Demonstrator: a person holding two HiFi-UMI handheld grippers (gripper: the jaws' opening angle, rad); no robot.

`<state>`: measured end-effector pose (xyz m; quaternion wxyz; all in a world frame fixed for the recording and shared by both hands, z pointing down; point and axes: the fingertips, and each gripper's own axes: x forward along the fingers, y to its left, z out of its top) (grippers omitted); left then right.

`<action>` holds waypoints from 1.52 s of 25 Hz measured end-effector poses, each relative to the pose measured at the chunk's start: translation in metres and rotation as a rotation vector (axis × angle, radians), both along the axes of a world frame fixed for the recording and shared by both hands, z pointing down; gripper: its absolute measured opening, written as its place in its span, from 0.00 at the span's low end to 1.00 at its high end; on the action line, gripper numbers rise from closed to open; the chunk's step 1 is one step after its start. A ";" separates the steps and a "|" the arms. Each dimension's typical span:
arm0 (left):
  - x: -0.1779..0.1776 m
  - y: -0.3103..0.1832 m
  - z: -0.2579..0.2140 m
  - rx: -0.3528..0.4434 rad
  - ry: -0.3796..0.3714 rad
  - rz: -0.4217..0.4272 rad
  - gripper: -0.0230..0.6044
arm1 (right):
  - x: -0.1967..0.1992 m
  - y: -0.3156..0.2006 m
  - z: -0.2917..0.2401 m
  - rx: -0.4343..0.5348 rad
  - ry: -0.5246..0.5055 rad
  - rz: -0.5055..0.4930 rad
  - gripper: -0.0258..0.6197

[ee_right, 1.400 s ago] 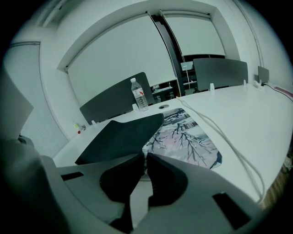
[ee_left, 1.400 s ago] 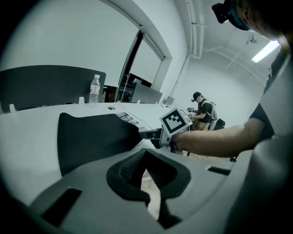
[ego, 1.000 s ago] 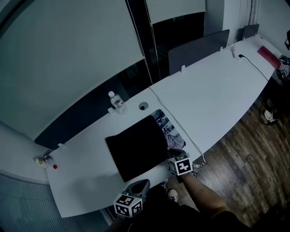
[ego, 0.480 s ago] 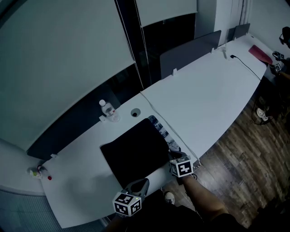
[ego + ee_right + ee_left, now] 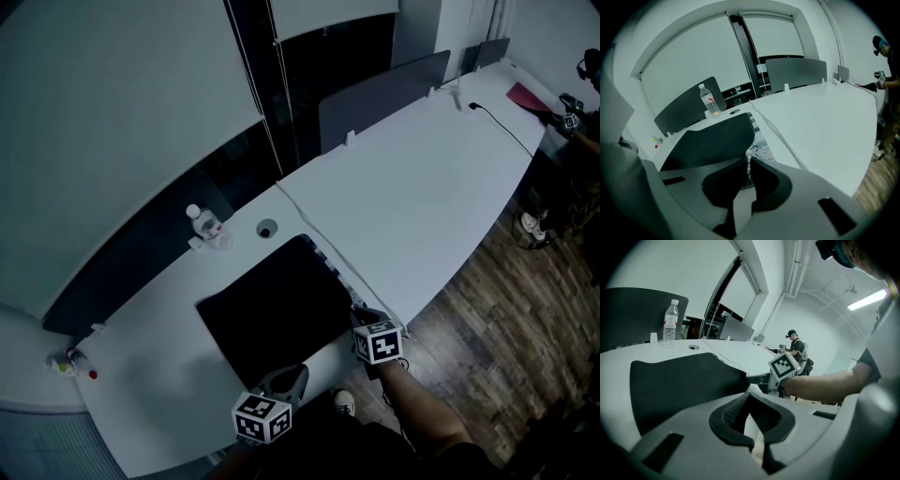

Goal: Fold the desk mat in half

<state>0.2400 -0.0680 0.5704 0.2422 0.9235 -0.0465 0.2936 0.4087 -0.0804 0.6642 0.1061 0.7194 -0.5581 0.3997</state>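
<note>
The desk mat [image 5: 272, 309] lies doubled over on the white table [image 5: 441, 187], black underside up. A narrow strip of its printed face [image 5: 335, 269] shows along the right edge. My right gripper [image 5: 361, 316] is shut on the mat's near right corner; in the right gripper view [image 5: 746, 159] the black layer [image 5: 712, 138] runs into the narrow slot between the jaws. My left gripper [image 5: 292, 377] sits at the near left corner, tips closed together [image 5: 749, 394] at the mat's [image 5: 679, 380] front edge. The right gripper's marker cube [image 5: 783, 365] shows across the mat.
A water bottle [image 5: 200, 223] and a round cable hole [image 5: 267, 228] sit just behind the mat. A thin cable [image 5: 314, 234] runs along the table seam beside it. Grey partition panels [image 5: 384, 98] line the far edge. Small items [image 5: 70, 364] rest far left. Another person [image 5: 794, 345] stands far right.
The black top layer has slid right over the printed face, so the printed strip is much narrower. Both grippers shifted with the mat's near corners and sank a little.
</note>
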 end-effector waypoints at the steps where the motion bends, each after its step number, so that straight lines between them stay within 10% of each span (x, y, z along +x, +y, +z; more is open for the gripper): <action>1: 0.001 0.000 0.001 -0.002 -0.001 0.003 0.05 | 0.002 0.001 0.001 -0.002 0.000 0.004 0.11; 25: 0.005 0.007 0.002 -0.002 -0.004 -0.006 0.05 | 0.020 0.014 0.003 -0.019 0.012 0.024 0.12; 38: -0.012 0.034 -0.022 0.055 0.050 -0.057 0.05 | 0.009 0.043 -0.068 0.149 0.078 0.003 0.08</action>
